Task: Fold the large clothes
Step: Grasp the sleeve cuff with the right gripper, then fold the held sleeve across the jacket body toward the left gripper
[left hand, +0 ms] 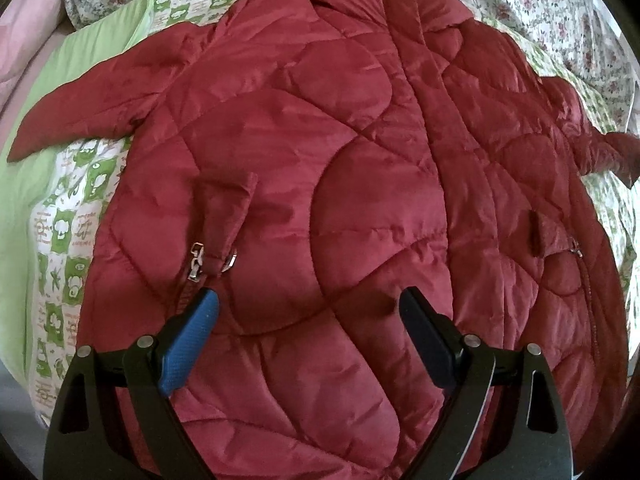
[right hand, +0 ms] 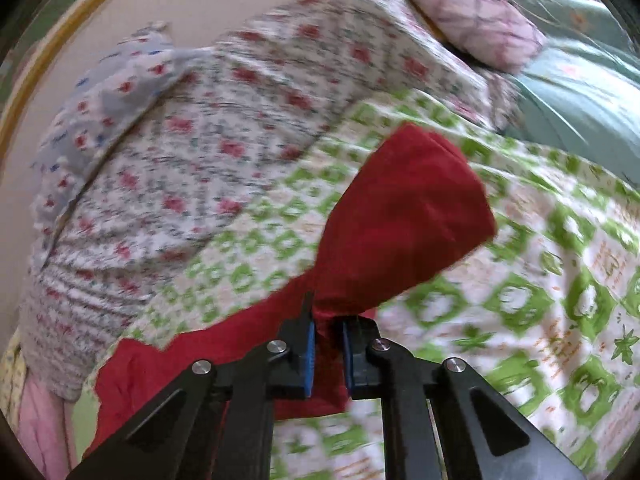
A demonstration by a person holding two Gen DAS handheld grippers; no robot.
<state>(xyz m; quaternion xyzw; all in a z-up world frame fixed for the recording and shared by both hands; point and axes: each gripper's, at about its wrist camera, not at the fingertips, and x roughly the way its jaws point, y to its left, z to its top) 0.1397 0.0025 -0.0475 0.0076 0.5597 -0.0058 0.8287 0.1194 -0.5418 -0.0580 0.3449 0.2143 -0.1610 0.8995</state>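
A dark red quilted jacket (left hand: 340,168) lies spread front-up on the bed, collar at the far end, zip pockets on both sides. Its left sleeve (left hand: 80,112) points out to the left. My left gripper (left hand: 310,304) is open and empty, hovering just above the jacket's lower front, beside the left pocket zip pull (left hand: 197,266). My right gripper (right hand: 329,320) is shut on the jacket's right sleeve (right hand: 404,216) and holds its cuff end up off the bedspread. The same sleeve shows at the right edge of the left wrist view (left hand: 600,148).
The bed is covered by a green-and-white patterned bedspread (right hand: 540,300). A floral quilt (right hand: 208,140) is bunched at the far side. A pink checked pillow (right hand: 472,16) and a teal cover (right hand: 580,92) lie at the back right. Plain green sheet (left hand: 80,56) lies at the left.
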